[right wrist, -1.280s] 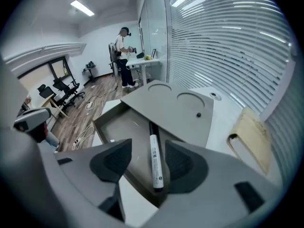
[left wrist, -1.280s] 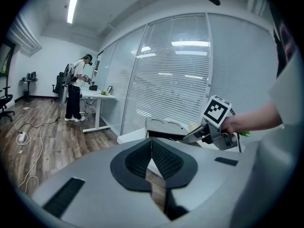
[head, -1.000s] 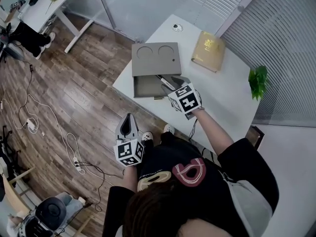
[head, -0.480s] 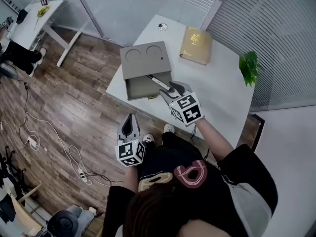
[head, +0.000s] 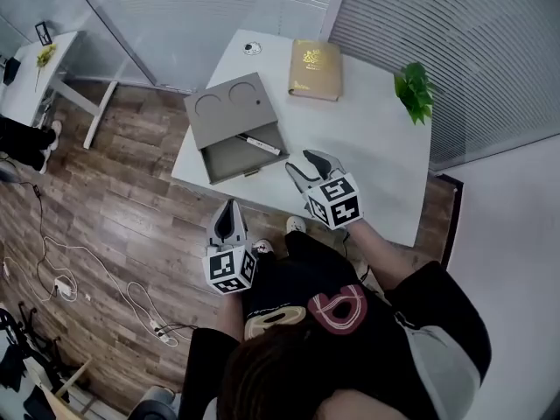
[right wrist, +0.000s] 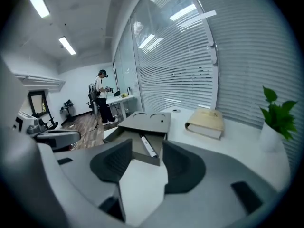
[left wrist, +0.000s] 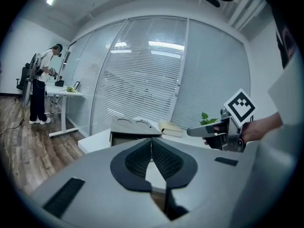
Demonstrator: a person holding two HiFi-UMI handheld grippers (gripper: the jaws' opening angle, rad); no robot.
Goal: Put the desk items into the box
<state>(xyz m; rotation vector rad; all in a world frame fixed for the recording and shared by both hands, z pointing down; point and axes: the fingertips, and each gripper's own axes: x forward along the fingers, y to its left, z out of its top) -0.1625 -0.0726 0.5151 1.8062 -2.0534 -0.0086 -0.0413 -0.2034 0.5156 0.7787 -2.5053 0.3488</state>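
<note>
- Our right tool [head: 309, 166] hovers over the counter [head: 376, 160] with its jaws spread wide and nothing between them. Its own view looks through the gap straight at the box [head: 229, 105].
- Our left tool [head: 229, 218] hangs off the counter's near edge, above the wooden floor [head: 105, 199]. Its jaws are pressed together at the tips and hold nothing.
- The box sits at the counter's left corner with its drawer [head: 232, 157] pulled out toward us. The pen [head: 260, 144] lies inside the drawer, against its right side, so that item reads as stowed.
- Farther back, well apart from both tools, the tan book [head: 316, 69] lies flat near the blinds, with a small round fitting [head: 252, 48] to its left. A potted plant [head: 414, 90] stands at the right rear.
- We judge this a pause between items: one is in, and the book is the likeliest next pick.
- That move calls for a long reach forward with the right tool, jaws kept wide to take the book by an edge. Whether it fits the drawer we cannot tell.
</note>
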